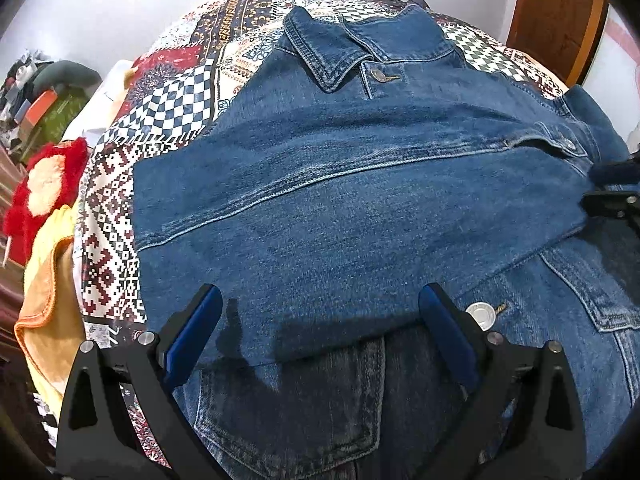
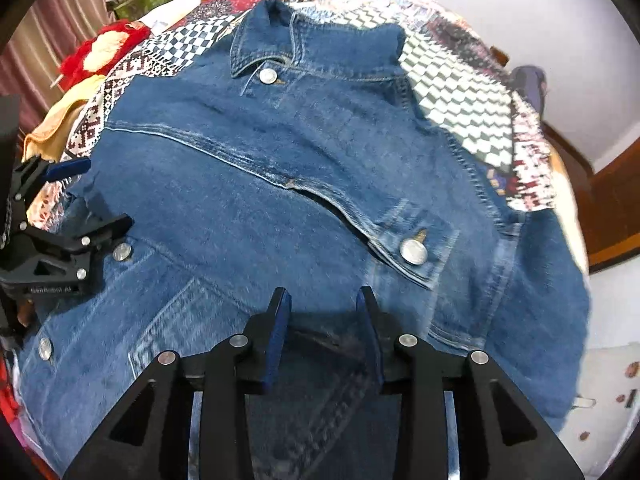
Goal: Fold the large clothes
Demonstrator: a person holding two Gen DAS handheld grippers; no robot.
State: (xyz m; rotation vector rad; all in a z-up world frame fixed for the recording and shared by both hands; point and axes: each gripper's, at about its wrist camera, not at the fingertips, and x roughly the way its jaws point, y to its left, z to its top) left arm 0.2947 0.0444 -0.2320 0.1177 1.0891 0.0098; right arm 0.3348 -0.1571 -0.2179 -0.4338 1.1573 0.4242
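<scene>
With a sleeve already laid across the denim jacket (image 1: 340, 200) on the patchwork bedspread (image 1: 168, 92), the left gripper (image 1: 320, 336) and right gripper (image 2: 322, 332) hover with jaws apart, gripping nothing, likely poised for the next fold.

The bed (image 1: 120, 208) is covered with a patchwork spread (image 1: 176, 92) — checkerboard squares, red-and-white geometric bands, and floral panels. A blue denim jacket (image 1: 340, 208) lies flat on the spread, front up, collar toward the far wall, one sleeve folded across its chest. Along the bed's left edge lie a yellow-orange cloth (image 1: 48, 300) and a red fluffy item with a cream centre (image 1: 44, 188) — both beside the jacket, not touching it.
</scene>
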